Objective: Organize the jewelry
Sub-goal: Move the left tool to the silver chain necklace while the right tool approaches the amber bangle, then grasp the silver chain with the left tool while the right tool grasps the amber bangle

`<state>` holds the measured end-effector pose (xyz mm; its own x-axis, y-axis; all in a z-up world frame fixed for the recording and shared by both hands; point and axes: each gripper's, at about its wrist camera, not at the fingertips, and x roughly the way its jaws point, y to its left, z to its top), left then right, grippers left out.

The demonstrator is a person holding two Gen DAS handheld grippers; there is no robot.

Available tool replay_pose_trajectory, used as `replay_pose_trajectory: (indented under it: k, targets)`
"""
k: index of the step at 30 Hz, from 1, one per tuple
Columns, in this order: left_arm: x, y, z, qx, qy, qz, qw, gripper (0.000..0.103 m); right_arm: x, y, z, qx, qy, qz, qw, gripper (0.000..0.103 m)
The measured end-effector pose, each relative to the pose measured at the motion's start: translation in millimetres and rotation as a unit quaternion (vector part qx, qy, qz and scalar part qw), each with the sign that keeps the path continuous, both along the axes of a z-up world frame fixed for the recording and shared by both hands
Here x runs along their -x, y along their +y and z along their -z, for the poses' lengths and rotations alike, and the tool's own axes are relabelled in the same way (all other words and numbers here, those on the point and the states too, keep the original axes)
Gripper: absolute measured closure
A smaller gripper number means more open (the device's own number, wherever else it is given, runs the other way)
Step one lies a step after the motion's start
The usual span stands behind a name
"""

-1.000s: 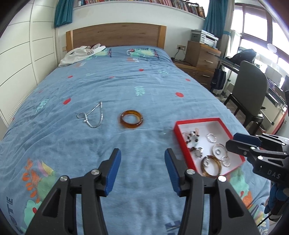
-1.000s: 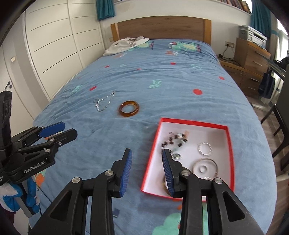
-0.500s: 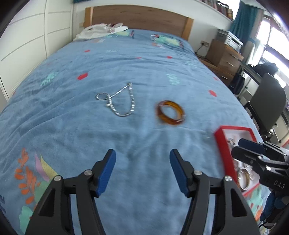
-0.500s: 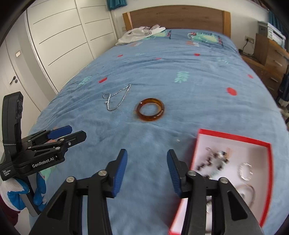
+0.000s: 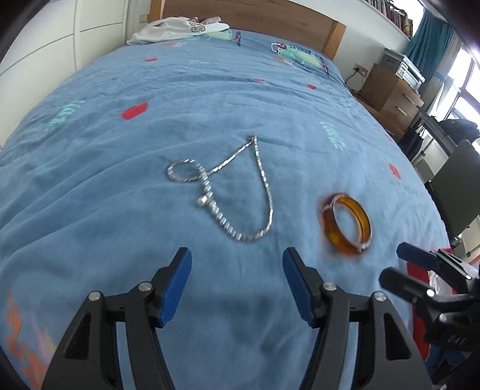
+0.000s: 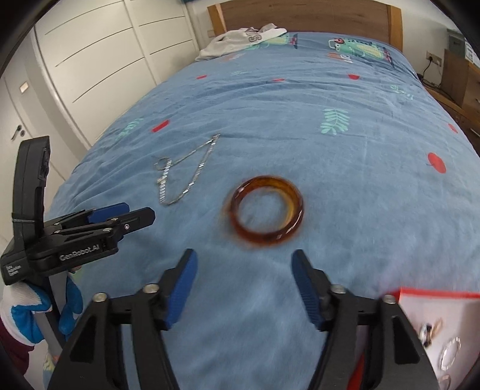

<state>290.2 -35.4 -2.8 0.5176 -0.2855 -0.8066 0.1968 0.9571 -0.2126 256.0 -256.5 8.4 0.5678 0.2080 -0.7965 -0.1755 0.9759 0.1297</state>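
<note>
A silver chain necklace [image 5: 222, 192] lies on the blue bedspread, just beyond my open, empty left gripper [image 5: 235, 279]. It also shows in the right wrist view [image 6: 183, 171]. An amber bangle [image 6: 267, 210] lies flat just ahead of my open, empty right gripper [image 6: 244, 285]; in the left wrist view the bangle [image 5: 346, 223] is right of the necklace. The red-rimmed white jewelry tray [image 6: 435, 312] with several pieces sits at the lower right. The left gripper [image 6: 120, 216] appears at the left of the right wrist view, the right gripper [image 5: 405, 267] at the right of the left wrist view.
The bed [image 5: 210, 99] has a wooden headboard [image 6: 300, 15] and a white garment [image 6: 243, 39] near it. White wardrobe doors [image 6: 90, 60] stand to the left. A wooden dresser [image 5: 393, 96] and a dark chair [image 5: 459, 186] stand to the right.
Both grippers have moved forward and left over the bed, away from the tray. The necklace and bangle now sit much closer. Both grippers stay open.
</note>
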Motion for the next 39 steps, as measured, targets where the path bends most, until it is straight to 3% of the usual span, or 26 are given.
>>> replay_pose_trajectory:
  k: [6,17,19,22,24,26,27,39]
  targets:
    - [-31,-13,14,-0.001,0.003,0.007,1.0,0.041,-37,-4,12,0.0,-0.002,0.01,1.0,0.014]
    - [-66,-27,28,-0.038,-0.013,-0.006,0.9992,0.034,-72,1,39,0.01,0.021,0.005,1.0,0.014]
    - [-66,-25,29,-0.035,-0.017,-0.008,0.9992,0.035,-72,0,41,0.014,0.017,0.008,1.0,0.026]
    - [-61,-29,28,-0.058,-0.033,-0.007,0.9977,0.049,-71,1,42,0.015,0.014,0.01,1.0,0.026]
    - [-59,-30,27,-0.063,-0.04,-0.004,0.9972,0.074,-70,0,42,0.014,0.011,0.012,1.0,0.026]
    - [-57,-30,26,-0.061,-0.039,0.0,0.9974,0.092,-69,0,43,0.012,0.007,0.016,1.0,0.026]
    - [-56,-30,25,-0.059,-0.037,0.001,0.9976,0.096,-68,1,42,0.012,0.005,0.019,1.0,0.027]
    - [-19,-19,-13,-0.04,-0.059,0.006,0.9974,0.099,-29,2,13,-0.019,-0.029,0.031,0.999,0.027]
